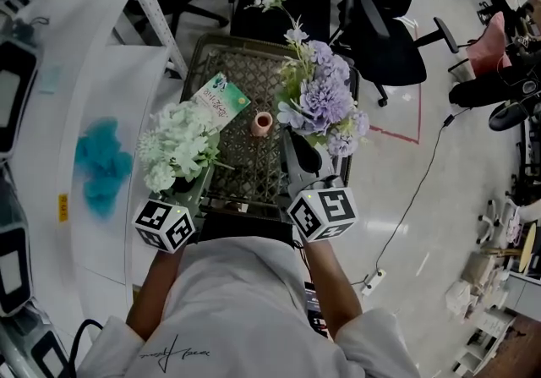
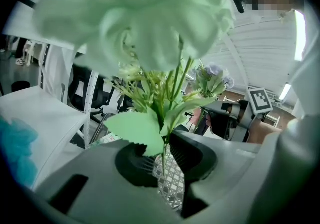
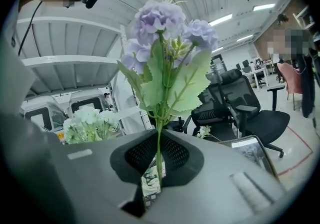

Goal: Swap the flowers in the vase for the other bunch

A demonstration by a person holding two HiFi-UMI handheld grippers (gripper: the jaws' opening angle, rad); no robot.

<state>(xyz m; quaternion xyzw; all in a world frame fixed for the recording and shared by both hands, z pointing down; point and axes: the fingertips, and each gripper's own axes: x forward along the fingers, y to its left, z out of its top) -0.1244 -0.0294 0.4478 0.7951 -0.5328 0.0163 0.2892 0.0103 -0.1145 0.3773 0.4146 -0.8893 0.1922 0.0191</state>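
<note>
While the left gripper (image 2: 165, 163) clamps its jaws on the white bunch (image 1: 176, 146) and the right gripper (image 3: 159, 168) on the purple bunch (image 1: 325, 97) over the table (image 1: 241, 72), the pink vase (image 1: 263, 123) stands empty between them, so I reckon it's emptied with the refill pending.

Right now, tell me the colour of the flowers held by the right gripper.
The flowers are pale purple, clearest in the right gripper view.
</note>
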